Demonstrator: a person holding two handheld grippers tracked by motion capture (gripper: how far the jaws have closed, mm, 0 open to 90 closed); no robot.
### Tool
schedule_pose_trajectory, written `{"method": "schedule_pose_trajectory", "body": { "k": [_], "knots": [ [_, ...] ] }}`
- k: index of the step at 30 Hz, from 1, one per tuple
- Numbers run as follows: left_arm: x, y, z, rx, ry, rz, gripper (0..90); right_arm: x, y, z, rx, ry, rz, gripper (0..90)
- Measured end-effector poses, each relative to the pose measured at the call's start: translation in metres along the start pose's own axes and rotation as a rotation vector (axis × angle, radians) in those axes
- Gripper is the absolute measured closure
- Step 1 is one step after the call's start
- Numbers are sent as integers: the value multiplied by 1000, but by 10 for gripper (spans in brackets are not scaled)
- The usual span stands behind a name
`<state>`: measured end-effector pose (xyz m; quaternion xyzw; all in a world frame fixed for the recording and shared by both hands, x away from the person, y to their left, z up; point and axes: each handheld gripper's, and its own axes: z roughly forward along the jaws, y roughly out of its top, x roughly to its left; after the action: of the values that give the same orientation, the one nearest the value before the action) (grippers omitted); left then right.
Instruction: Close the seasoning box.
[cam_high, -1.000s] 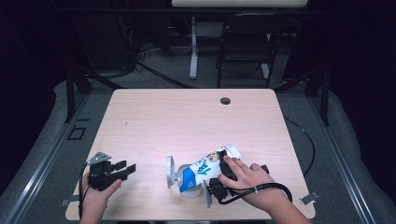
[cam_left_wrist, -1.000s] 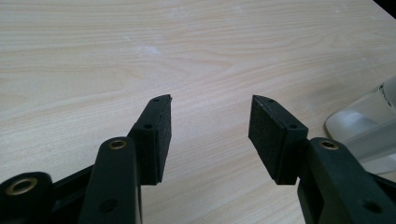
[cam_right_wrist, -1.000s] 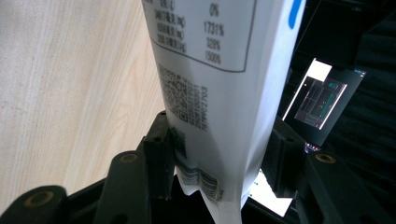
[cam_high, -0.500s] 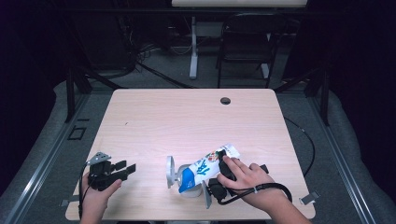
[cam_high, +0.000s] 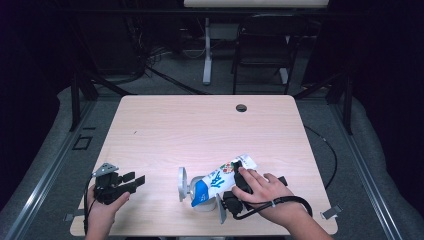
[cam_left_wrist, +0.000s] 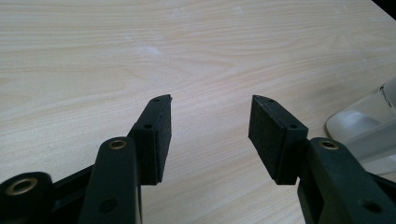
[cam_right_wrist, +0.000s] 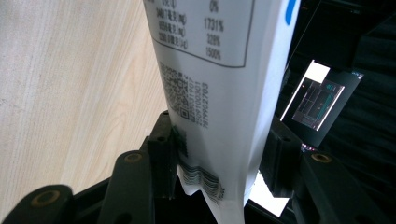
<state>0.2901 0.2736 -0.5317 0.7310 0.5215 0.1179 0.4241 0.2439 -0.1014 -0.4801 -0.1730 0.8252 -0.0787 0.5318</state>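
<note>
The right gripper (cam_high: 235, 192) is clamped on a white-and-blue printed foil pouch (cam_high: 216, 180), its pads pressing both faces near the sealed end, as the right gripper view shows. The pouch tilts from between the fingers down toward a clear glass container (cam_high: 192, 190) on the pale wooden table (cam_high: 200, 125); the step in hand looks like pouring or emptying. Whether anything is in the glass cannot be told. The next move likely calls for a steady tilt. The left gripper (cam_high: 131, 181) rests apart, jaws spread over bare wood.

The carton (cam_right_wrist: 219, 88) runs past the top edge, its print blurred.
</note>
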Motion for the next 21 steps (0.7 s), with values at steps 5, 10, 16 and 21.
{"method": "schedule_pose_trajectory", "body": {
  "k": [5, 10, 16, 21],
  "knots": [
    [0, 0, 0, 1, -1, 3, 494, 0, 0, 0, 0, 1, 0, 548],
    [0, 0, 0, 0, -1, 3, 495, 0, 0, 0, 4, -4, -5, 552],
    [-1, 0, 1, -3, 3, 2, 494, 0, 0, 0, 0, -2, -3, 558],
    [-1, -1, 1, -3, 6, 2, 495, 0, 0, 0, -4, -4, -2, 560]
  ]
}}
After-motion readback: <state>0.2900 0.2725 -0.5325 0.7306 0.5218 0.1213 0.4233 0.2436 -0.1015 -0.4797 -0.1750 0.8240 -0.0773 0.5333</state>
